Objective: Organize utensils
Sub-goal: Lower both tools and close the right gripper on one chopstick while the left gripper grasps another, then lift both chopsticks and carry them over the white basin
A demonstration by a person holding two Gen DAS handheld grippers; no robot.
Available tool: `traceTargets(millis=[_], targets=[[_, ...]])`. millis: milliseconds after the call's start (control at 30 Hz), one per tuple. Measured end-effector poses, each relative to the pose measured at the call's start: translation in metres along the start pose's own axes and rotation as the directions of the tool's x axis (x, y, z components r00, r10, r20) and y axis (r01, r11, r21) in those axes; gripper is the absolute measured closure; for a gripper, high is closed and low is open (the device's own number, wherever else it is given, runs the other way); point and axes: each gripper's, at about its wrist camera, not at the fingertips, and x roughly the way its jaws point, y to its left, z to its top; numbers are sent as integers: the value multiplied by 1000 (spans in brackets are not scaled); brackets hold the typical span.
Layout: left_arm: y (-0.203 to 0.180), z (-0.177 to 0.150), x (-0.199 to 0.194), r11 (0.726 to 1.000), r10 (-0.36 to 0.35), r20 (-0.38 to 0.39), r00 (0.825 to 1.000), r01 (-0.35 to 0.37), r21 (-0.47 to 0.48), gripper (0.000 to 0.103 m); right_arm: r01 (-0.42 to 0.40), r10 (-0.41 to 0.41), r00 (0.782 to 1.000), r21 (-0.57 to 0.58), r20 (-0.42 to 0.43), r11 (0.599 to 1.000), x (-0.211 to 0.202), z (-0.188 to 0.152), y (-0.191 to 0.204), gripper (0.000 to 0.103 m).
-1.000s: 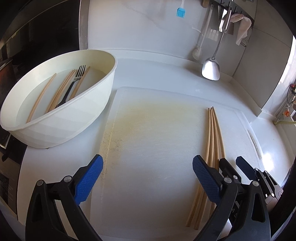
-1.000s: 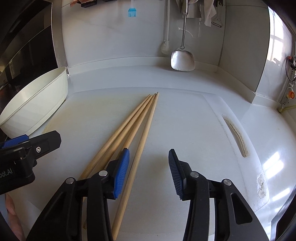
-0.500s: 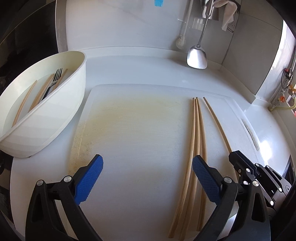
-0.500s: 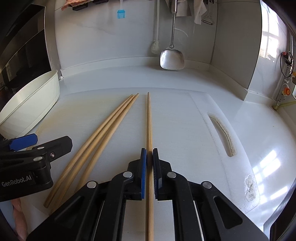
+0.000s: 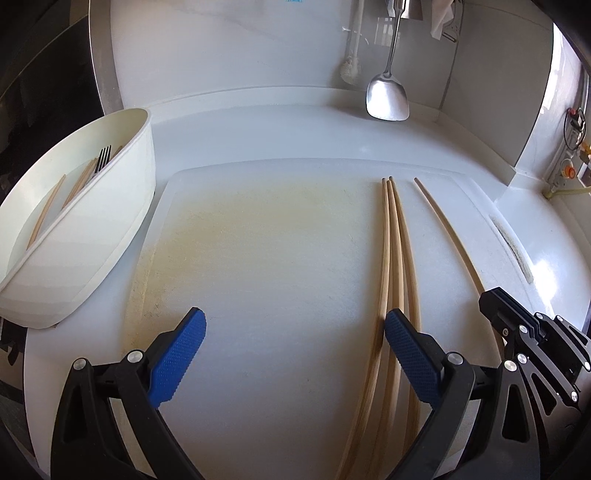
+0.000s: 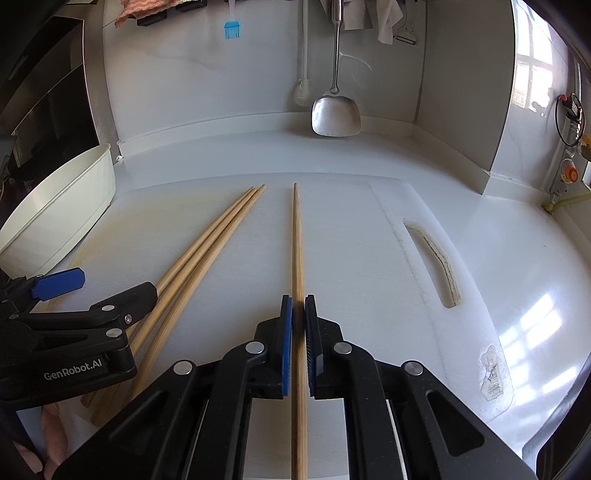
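Note:
My right gripper (image 6: 298,317) is shut on a single wooden chopstick (image 6: 296,236) that points straight ahead over the white cutting board (image 6: 351,251). The same chopstick (image 5: 448,236) runs into the right gripper (image 5: 496,304) at the right edge of the left wrist view. Three more chopsticks (image 5: 393,258) lie together on the board (image 5: 277,258); these three (image 6: 207,251) sit left of the held one. My left gripper (image 5: 295,336) stands open above the board, its right finger (image 5: 410,350) over the three chopsticks. A white oval tub (image 5: 92,221) at left holds chopsticks and a fork (image 5: 102,159).
A metal spatula (image 6: 335,110) and a white brush (image 6: 303,88) hang on the back wall, with a blue brush (image 6: 232,29) further left. The board has a handle slot (image 6: 436,266) at its right. A dark appliance stands behind the tub (image 6: 55,214).
My right gripper closed on one chopstick and drew it apart from the other three, to their right. My left gripper shifted right, so the tub slid toward the left edge.

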Motion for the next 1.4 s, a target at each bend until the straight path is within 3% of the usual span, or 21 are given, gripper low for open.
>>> traceTargets(millis=[200,667,800,900,1033,1233,1400], targets=[[-7,-1,3,999,30,10,999,-30,37,5,0,0,1000,0,-1,1000,0,0,-1,96],[-13,7,10,999,48,48,998,-48,6,9,4,-4,1000,-8,2,1000,7,5,1,90],[-18,8,6,999,49,69,996,-50,13,39,4,-4,1000,-31,6,1000,9,6,5,92],[-20,8,4,999,51,74,996,-52,16,55,-8,9,1000,-44,5,999,9,6,7,96],[-26,8,1,998,41,74,996,-44,42,96,-42,42,999,-12,3,999,8,7,0,97],[-16,9,-4,1000,2,40,999,-1,-20,96,-84,84,996,37,-10,996,5,8,-10,97],[-11,14,-24,999,7,51,999,-5,-45,96,-95,95,995,38,-5,995,-4,15,-14,97]])
